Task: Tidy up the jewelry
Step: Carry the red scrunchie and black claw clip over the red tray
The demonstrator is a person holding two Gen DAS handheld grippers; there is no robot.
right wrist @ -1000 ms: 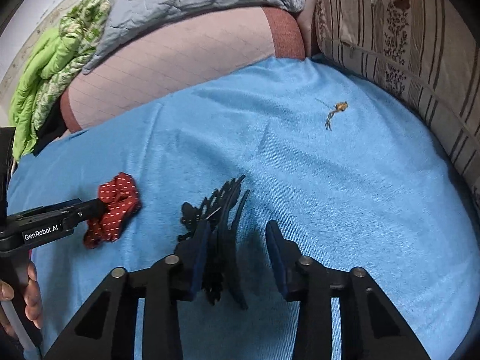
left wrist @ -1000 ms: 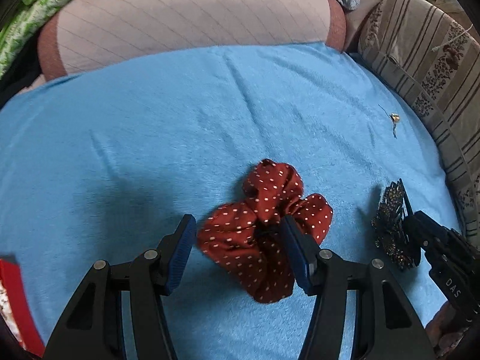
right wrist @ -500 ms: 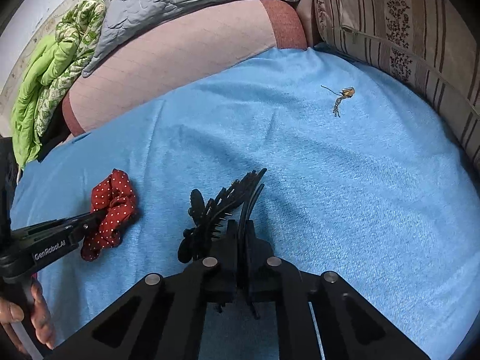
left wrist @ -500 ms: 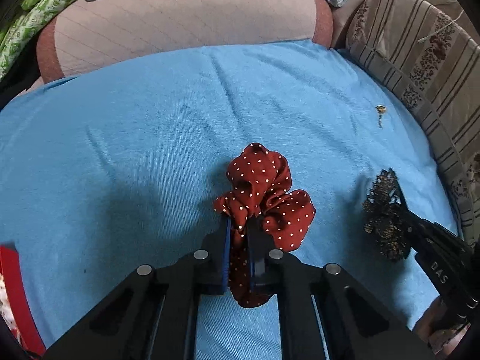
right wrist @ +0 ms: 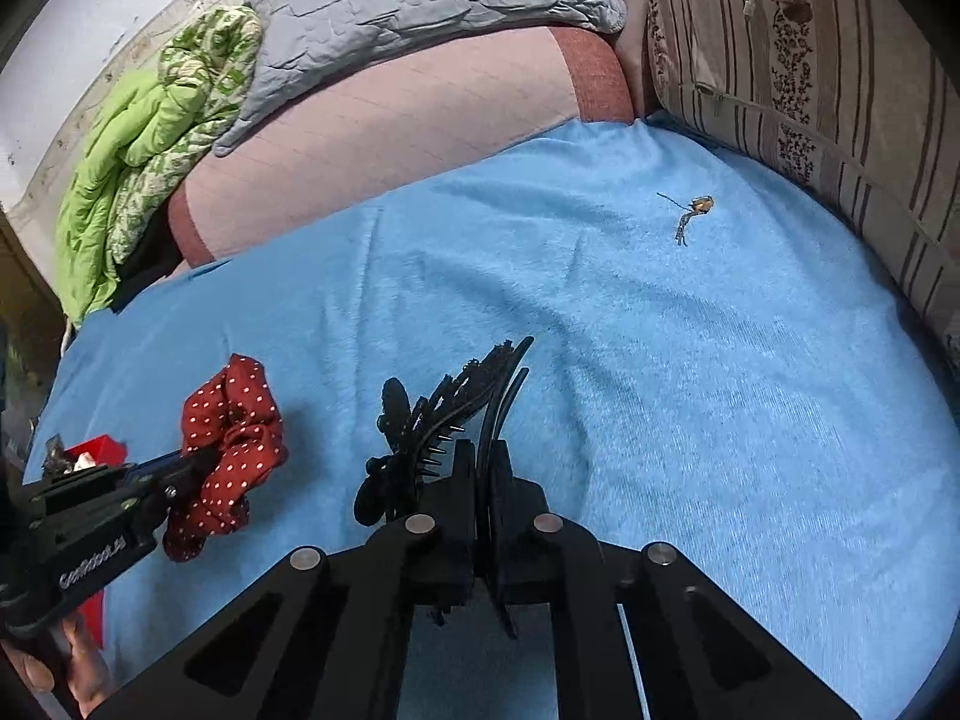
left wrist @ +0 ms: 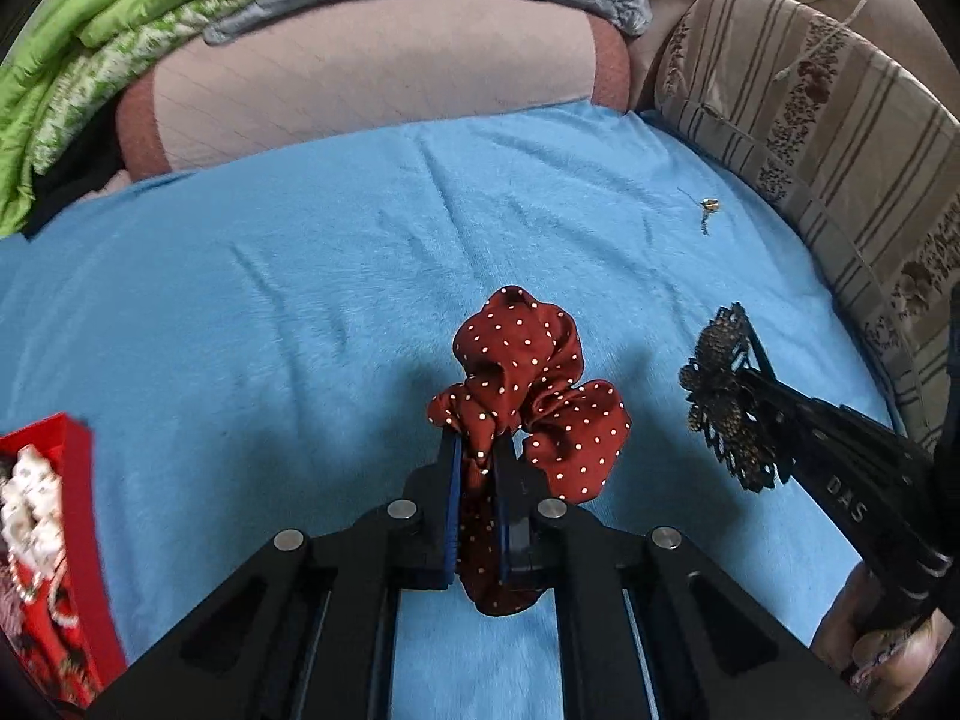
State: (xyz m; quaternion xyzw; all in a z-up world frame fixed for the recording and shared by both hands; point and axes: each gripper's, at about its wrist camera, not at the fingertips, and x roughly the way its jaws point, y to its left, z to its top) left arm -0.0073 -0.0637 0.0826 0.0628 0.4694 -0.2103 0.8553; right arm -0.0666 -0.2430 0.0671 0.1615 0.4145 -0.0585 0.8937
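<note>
Left gripper: my left gripper (left wrist: 478,450) is clamped tight on the red scrunchie (left wrist: 528,384), a fold of the polka-dot cloth pinched between the blue pads, the rest bunched above and hanging below the fingers.
Scrunchie position: I see it lifted off the blue blanket (left wrist: 300,300), with its shadow on the cloth beneath; in the right wrist view it sits at the tip of the left gripper (right wrist: 198,462), at the left side.
Right gripper: my right gripper (right wrist: 483,456) is closed on the black hair claw (right wrist: 432,420), its curved prongs squeezed between the jaws, the ornate leaf-shaped part sticking out up and to the left.
Hair claw from the left view: the hair claw (left wrist: 720,396) shows bronze-speckled at the end of the right gripper (left wrist: 774,414), held above the blanket, near the scrunchie's right.
Earring: a small gold earring (right wrist: 696,207) lies loose on the blanket, well apart from both grippers, near the striped cushion (right wrist: 810,90).
Red box: a red jewelry box (left wrist: 66,540) sits at the lower left edge, with pearly pieces inside.
Hand: a hand (right wrist: 66,660) grips the left handle.
</note>
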